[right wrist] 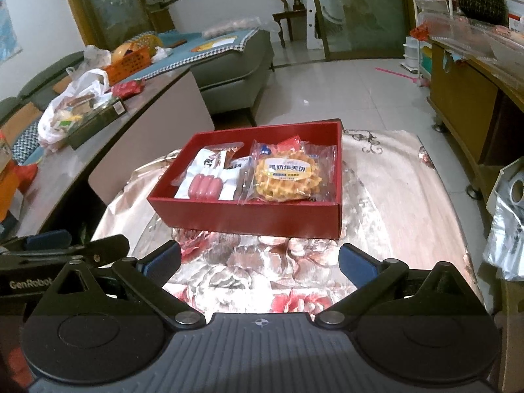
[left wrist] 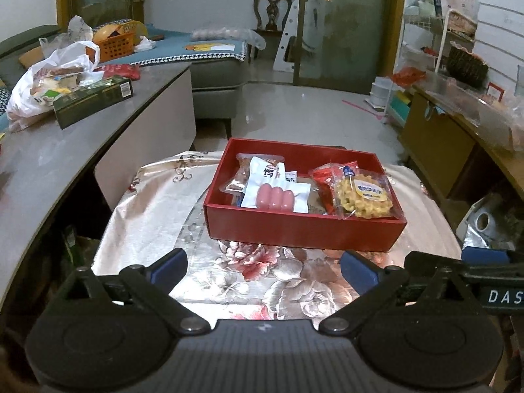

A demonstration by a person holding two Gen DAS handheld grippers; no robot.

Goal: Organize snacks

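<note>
Left gripper (left wrist: 263,270) and right gripper (right wrist: 258,262) are being held wide, empty.
Red box (left wrist: 304,229) of snacks is being kept at twelve o'clock; bare floral cloth (right wrist: 393,196) at three.

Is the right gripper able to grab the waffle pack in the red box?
Probably yes. The right gripper is open and empty, the waffle pack lies on top at the right end of the open red box, and nothing stands between them but the box's low front wall.

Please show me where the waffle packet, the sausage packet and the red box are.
waffle packet (right wrist: 283,175): right wrist view, on its yellow label.
sausage packet (left wrist: 274,198): left wrist view, on the pink sausages.
red box (left wrist: 301,229): left wrist view, on its near wall.
</note>
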